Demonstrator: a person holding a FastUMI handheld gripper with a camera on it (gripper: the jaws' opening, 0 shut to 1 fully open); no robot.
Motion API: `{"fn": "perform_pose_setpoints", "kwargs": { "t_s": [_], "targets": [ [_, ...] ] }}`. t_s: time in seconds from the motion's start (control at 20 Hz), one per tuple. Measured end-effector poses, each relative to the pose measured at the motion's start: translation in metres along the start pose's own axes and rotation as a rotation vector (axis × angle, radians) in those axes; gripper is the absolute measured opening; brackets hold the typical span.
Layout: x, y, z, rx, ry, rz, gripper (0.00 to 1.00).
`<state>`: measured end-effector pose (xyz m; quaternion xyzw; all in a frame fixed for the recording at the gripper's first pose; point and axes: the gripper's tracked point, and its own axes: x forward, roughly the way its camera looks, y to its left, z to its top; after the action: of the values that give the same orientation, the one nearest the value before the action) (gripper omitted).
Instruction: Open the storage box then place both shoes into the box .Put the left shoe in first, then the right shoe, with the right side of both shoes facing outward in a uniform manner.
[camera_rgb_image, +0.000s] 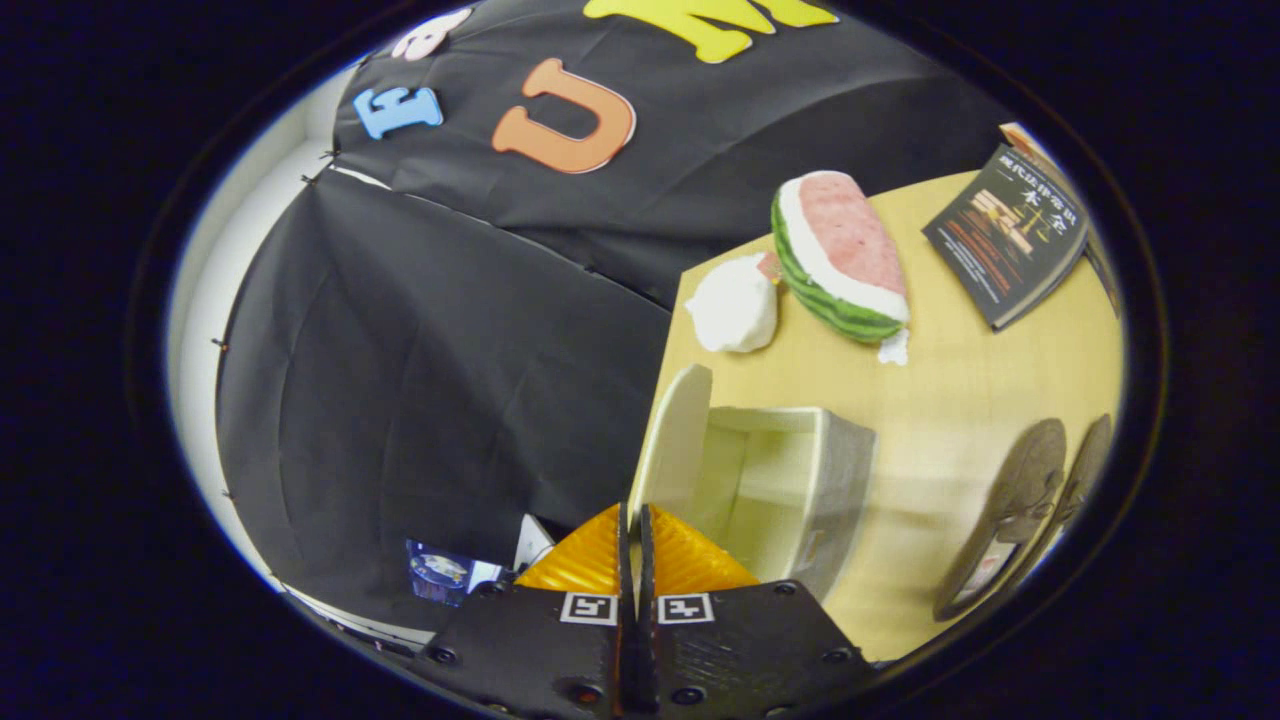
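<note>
Gripper view. The tongs (632, 520) stand with their two ribbed, wedge-shaped fingers (585, 560) drawn together, only a thin slit between them, and nothing held. Whether they touch the door edge ahead cannot be told.

Just ahead of the tips is the storage box (790, 480): a pale, smooth-walled plastic box lying on the table with its door (672, 450) swung open; the door is a flat panel with rounded corners, standing on edge directly beyond the fingertips. The box interior is in sight, bare and cream-coloured.

Well to the right of the tongs, the two shoes (1010, 510) lie side by side on the table, dark, long and rounded, soles toward the camera.

The table (960, 390) is light wood-grain, matte.

Beyond the box: a white crumpled lump (735, 305), soft-looking, and touching it a plush watermelon slice (838, 255) with green striped rind and pink face. Farther right, a dark glossy book (1010, 235) lies flat
</note>
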<state>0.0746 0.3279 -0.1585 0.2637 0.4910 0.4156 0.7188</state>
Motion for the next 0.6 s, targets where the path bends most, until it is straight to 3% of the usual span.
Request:
{"fn": "perform_pose_setpoints", "kwargs": {
  "t_s": [0.3,0.6],
  "targets": [
    [0.028,0.082,0.003,-0.033,0.006,0.069,0.00],
    [0.080,0.125,-0.009,-0.036,0.041,0.052,0.00]
  ]
}}
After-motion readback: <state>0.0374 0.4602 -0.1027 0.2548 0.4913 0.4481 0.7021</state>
